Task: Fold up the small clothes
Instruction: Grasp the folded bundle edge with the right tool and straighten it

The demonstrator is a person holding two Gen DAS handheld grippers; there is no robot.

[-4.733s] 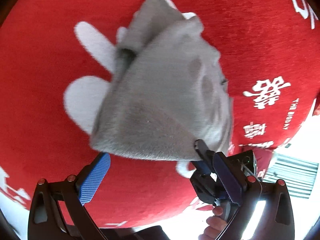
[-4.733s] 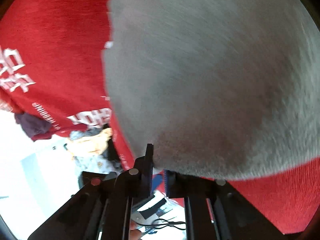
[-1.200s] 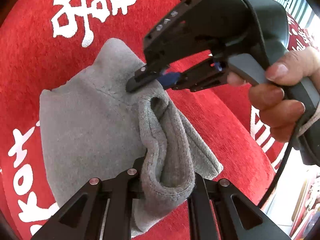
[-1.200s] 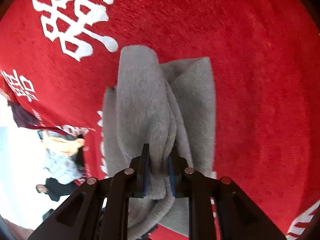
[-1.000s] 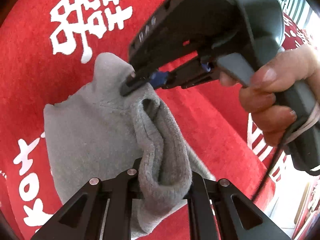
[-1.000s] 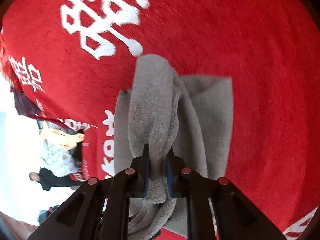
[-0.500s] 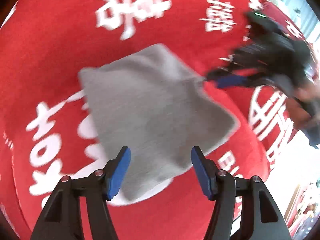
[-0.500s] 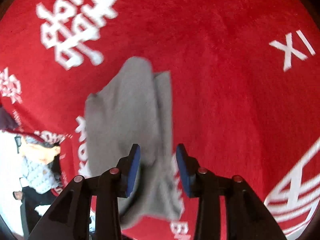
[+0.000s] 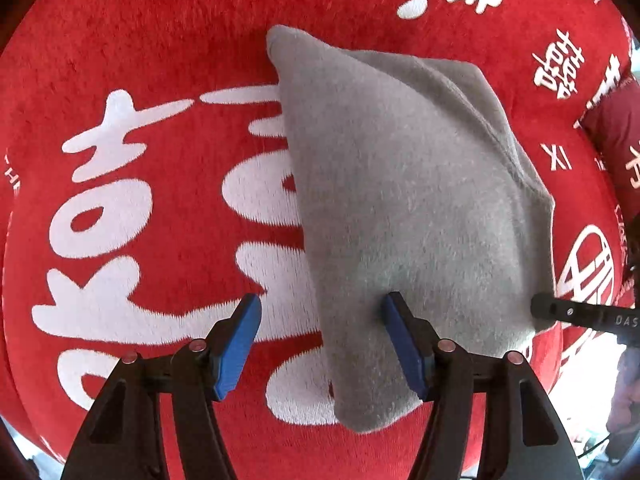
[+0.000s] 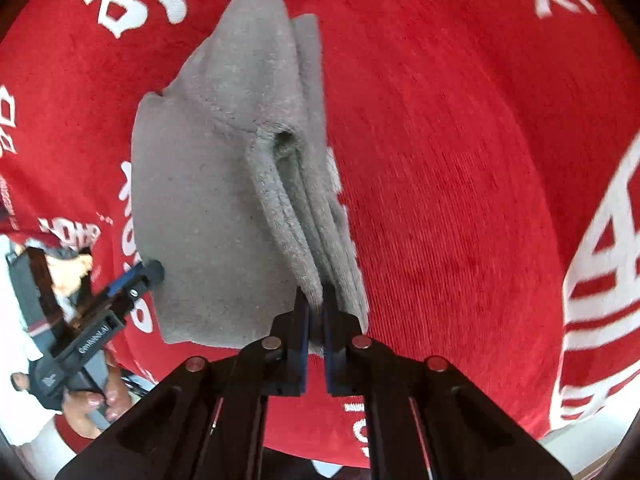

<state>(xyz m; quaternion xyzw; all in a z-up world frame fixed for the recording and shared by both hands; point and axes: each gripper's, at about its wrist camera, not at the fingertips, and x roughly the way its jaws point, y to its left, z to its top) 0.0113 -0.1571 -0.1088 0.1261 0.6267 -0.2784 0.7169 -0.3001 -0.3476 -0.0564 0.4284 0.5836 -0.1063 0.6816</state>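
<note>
Our left tongs (image 9: pixel 322 344) hang spread wide, gripping nothing, one blue pad resting on the folded grey garment (image 9: pixel 404 216) lying on the red cloth (image 9: pixel 160 60) ahead of them. Our right tongs (image 10: pixel 316 312) are clamped shut on the garment's layered near edge.

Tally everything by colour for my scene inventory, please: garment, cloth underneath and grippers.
Grey: 1, the folded garment
Red: 1, the printed cloth
Black with blue fingers: 2, left gripper open, right gripper shut on the garment
Total: 4
</note>
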